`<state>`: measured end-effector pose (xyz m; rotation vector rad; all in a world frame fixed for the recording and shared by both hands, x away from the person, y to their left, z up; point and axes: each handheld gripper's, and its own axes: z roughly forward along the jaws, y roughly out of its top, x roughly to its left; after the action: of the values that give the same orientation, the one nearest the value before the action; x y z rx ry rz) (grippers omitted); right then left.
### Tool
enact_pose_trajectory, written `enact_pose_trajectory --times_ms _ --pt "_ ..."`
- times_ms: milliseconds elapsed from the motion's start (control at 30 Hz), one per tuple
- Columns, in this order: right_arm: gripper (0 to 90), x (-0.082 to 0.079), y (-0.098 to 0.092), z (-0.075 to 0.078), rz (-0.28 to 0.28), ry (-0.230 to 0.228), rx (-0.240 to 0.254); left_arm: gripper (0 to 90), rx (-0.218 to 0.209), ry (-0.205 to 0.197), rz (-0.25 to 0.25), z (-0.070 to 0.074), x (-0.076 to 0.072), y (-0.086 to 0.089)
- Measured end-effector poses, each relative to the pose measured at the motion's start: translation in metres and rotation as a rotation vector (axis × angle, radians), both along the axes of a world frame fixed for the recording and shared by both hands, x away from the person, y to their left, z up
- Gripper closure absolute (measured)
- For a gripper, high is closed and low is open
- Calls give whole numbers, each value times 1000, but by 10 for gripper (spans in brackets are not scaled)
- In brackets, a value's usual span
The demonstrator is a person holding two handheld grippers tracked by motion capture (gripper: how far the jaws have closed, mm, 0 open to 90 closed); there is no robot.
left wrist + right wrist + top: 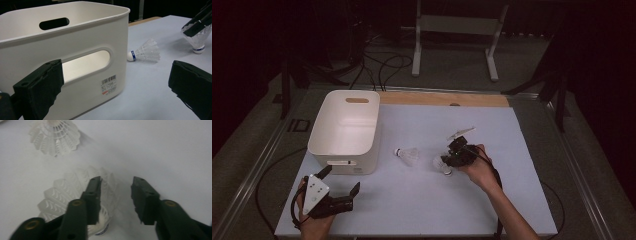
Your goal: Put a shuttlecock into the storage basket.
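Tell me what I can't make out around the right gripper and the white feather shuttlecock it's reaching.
- Grip: in the right gripper view, blur and one jaw covering the white feather shuttlecock hide whether both pads press it.
- Right gripper: in the high view, too small and dark to judge its jaws.
- White plastic bin: its floor is hidden by the near wall in the left gripper view.
- Barcode label: print too small.

Dim, dark-edged high view; soft motion blur in right gripper view

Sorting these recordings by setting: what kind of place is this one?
Probably a lab or studio data-collection bench: a white-topped table with a bin and shuttlecocks, cables on the floor, a metal stand behind, dark surroundings.
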<state>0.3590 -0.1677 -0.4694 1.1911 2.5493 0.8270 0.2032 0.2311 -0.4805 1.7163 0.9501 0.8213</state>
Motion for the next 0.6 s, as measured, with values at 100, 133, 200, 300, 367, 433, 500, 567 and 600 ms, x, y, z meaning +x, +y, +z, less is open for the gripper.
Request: enact_pose_trajectory --times_ms 100,133,200,300,367,433,500,567,600 --pt "699 -2 0 2 16 6 2 4 -2 2 1 0 0 0" --pt "718 -3 0 2 19 7 0 4 -1 1 1 0 0 0" --pt "751 -4 0 4 24 11 -1 4 -1 0 1 0 0 0" --pt "800 -5 -1 5 32 12 4 4 -1 0 1 0 0 0" --pt "815 -5 -1 5 30 18 12 4 -1 -1 1 0 0 0" --pt "844 -6 -2 6 35 18 12 4 -2 -1 1 0 0 0" --pt "853 -6 -2 6 37 18 13 4 -2 -1 1 0 0 0" --pt "891 -7 -1 7 44 14 14 4 -7 -3 3 0 0 0" --pt "891 -7 -1 7 44 14 14 4 -7 -3 3 0 0 0"
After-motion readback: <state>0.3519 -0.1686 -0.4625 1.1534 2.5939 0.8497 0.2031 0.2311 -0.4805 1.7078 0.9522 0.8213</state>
